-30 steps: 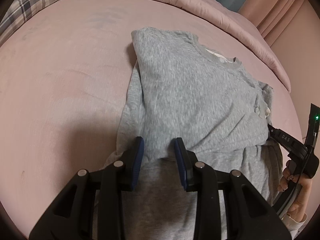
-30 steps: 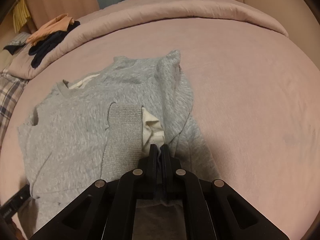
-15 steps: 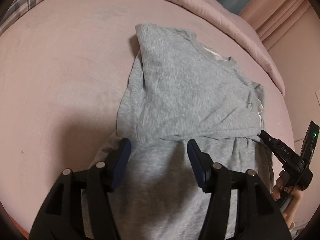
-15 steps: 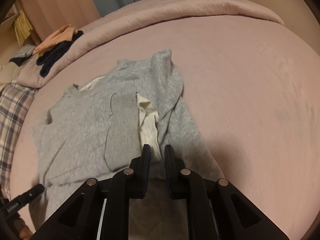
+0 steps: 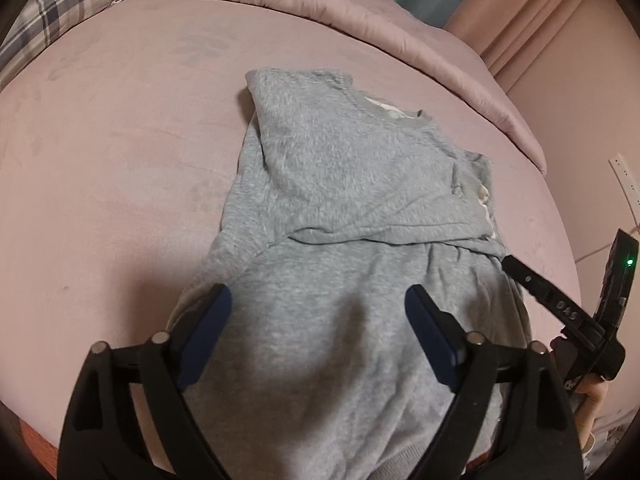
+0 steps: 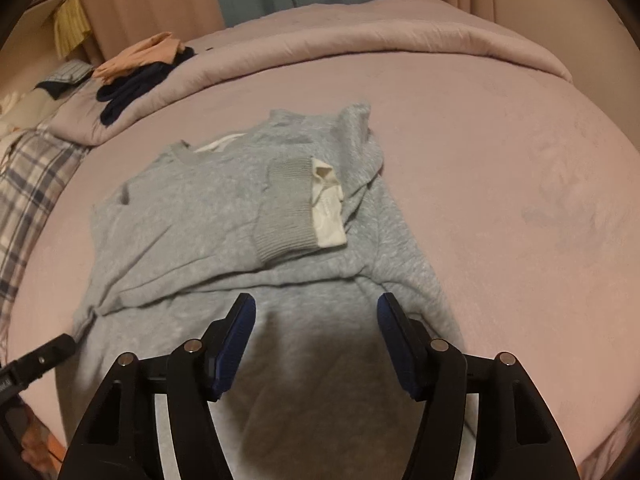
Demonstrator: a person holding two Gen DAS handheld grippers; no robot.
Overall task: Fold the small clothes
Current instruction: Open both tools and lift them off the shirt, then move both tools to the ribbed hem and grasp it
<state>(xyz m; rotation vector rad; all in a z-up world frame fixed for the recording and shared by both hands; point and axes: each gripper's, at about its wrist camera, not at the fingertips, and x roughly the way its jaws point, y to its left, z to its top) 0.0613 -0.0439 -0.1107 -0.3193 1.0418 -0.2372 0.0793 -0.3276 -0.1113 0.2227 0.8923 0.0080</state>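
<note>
A grey sweatshirt [image 5: 352, 200] lies on the pink bed, its sleeves folded in across the chest. One ribbed cuff [image 6: 286, 208] with a white inner cuff [image 6: 328, 212] rests on top. My left gripper [image 5: 318, 312] hovers over the lower body of the sweatshirt; its jaws are opening, with nothing pinched between the blue pads. My right gripper [image 6: 316, 320] hangs over the same lower part [image 6: 312, 360], jaws also opening and apart from the cloth. The right gripper's black finger [image 5: 540, 292] shows at the right edge of the left wrist view.
A rolled pink duvet [image 6: 360, 48] runs along the far side of the bed. Dark and peach clothes [image 6: 140, 68] lie on it at the back left. A plaid pillow [image 6: 28, 184] sits left. Curtains hang behind. A hand [image 5: 592, 396] holds the right gripper.
Both grippers let go of the sweatshirt and opened wide. Both drew back and rose a little from the garment, which now lies with its sleeves laid across the chest.
</note>
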